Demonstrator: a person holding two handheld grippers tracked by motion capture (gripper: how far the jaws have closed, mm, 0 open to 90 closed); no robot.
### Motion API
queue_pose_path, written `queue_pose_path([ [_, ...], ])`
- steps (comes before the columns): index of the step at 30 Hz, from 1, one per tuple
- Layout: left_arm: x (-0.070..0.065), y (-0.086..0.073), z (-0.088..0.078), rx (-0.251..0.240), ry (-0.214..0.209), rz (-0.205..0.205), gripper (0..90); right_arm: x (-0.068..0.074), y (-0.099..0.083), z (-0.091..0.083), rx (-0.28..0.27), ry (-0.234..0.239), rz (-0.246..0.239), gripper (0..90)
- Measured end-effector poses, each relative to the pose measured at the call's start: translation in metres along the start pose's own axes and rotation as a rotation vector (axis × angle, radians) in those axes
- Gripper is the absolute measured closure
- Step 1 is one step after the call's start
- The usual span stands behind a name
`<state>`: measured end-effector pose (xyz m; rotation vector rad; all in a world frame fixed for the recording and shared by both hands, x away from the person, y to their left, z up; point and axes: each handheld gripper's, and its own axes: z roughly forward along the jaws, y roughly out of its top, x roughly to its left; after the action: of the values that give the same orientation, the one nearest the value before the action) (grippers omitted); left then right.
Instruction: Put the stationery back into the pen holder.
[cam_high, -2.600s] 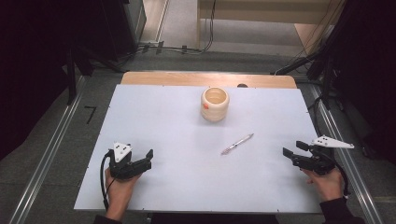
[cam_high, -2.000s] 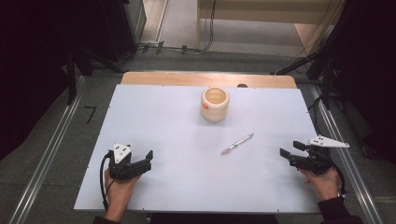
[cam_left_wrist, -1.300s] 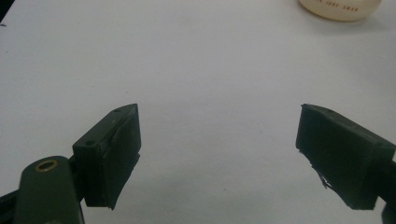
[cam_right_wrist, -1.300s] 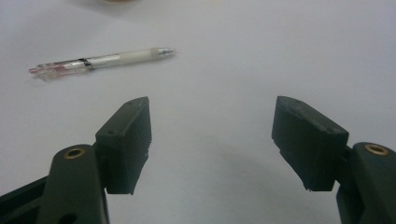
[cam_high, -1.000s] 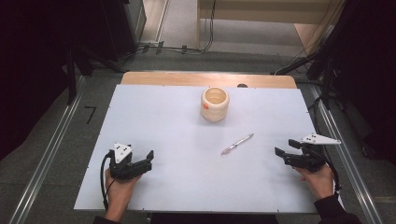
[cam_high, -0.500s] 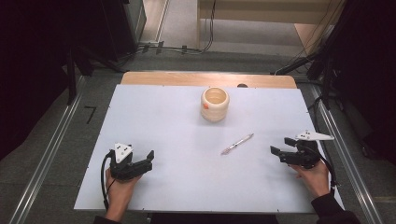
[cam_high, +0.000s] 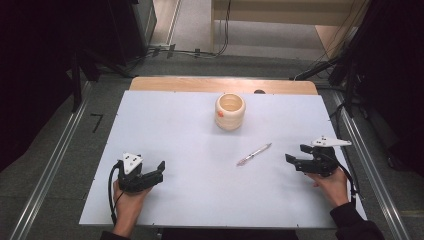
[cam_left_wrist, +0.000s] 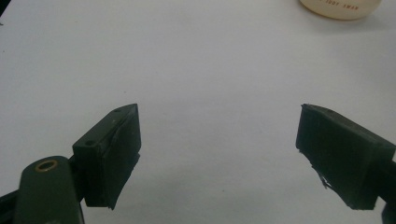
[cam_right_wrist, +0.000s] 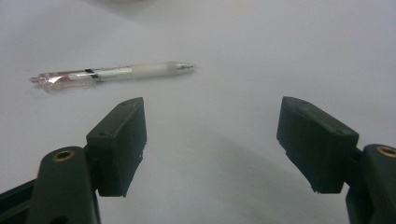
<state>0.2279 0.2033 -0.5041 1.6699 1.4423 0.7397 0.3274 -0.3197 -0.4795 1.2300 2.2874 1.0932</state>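
Pen (cam_high: 254, 154) is lying flat on the white table (cam_high: 190, 135), apparently pointing at the cup (cam_high: 230, 111) farther back. Right gripper (cam_high: 295, 161), jaws gaping and empty, is sitting near the pen without touching it. Left gripper (cam_high: 159, 170) is resting well apart, likewise released.

A recording lab rather than a home. A white table (cam_high: 165, 125) stands between metal floor rails (cam_high: 50, 170), with cables (cam_high: 200, 50) and dark equipment racks (cam_high: 125, 30) behind.

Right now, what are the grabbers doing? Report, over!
Right gripper open, aimed at pen, not touching. Left gripper open, empty, resting low. Cup stands apart. Nothing between right gripper and pen.
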Motion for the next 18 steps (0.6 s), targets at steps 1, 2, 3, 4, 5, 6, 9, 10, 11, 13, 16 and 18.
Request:
queue_pose_path([
  [1,0.000,0.000,0.000,0.000,-0.001,0.000,14.9,0.001,0.001,0.001,0.002,0.001,-0.002,23.1],
  [2,0.000,0.000,0.000,0.000,-0.001,0.001,14.9,0.001,0.003,0.004,0.007,0.008,-0.005,23.1],
  [3,0.000,0.000,0.000,-0.001,-0.001,0.000,14.9,0.001,0.003,0.004,0.007,0.008,-0.005,23.1],
  [4,0.000,0.000,0.000,-0.001,-0.002,-0.001,14.9,0.001,0.004,0.007,0.017,0.011,-0.010,23.1],
  [5,0.000,0.000,0.000,-0.002,-0.002,-0.001,14.9,0.001,0.004,0.007,0.017,0.011,-0.010,23.1],
  [6,0.000,0.000,0.000,-0.001,-0.002,0.000,14.9,0.001,0.004,0.008,0.020,0.012,-0.013,23.2],
  [9,0.000,0.000,0.000,-0.001,-0.003,0.001,14.9,0.001,0.005,0.011,0.024,0.017,-0.019,23.4],
  [10,0.000,0.000,0.000,-0.002,-0.003,0.000,14.9,0.001,0.005,0.011,0.026,0.018,-0.020,23.6],
  [11,0.000,0.000,0.000,-0.003,-0.004,0.000,14.9,0.001,0.006,0.012,0.027,0.016,-0.019,23.6],
  [13,0.000,0.000,0.000,-0.002,-0.004,0.000,14.9,0.002,0.008,0.014,0.032,0.014,-0.024,23.6],
  [16,0.000,0.000,0.000,-0.001,-0.003,0.001,14.9,0.002,0.010,0.016,0.034,0.013,-0.026,23.6],
  [18,0.000,0.000,0.000,-0.001,-0.004,0.002,14.9,0.002,0.012,0.019,0.038,0.012,-0.027,23.6],
])
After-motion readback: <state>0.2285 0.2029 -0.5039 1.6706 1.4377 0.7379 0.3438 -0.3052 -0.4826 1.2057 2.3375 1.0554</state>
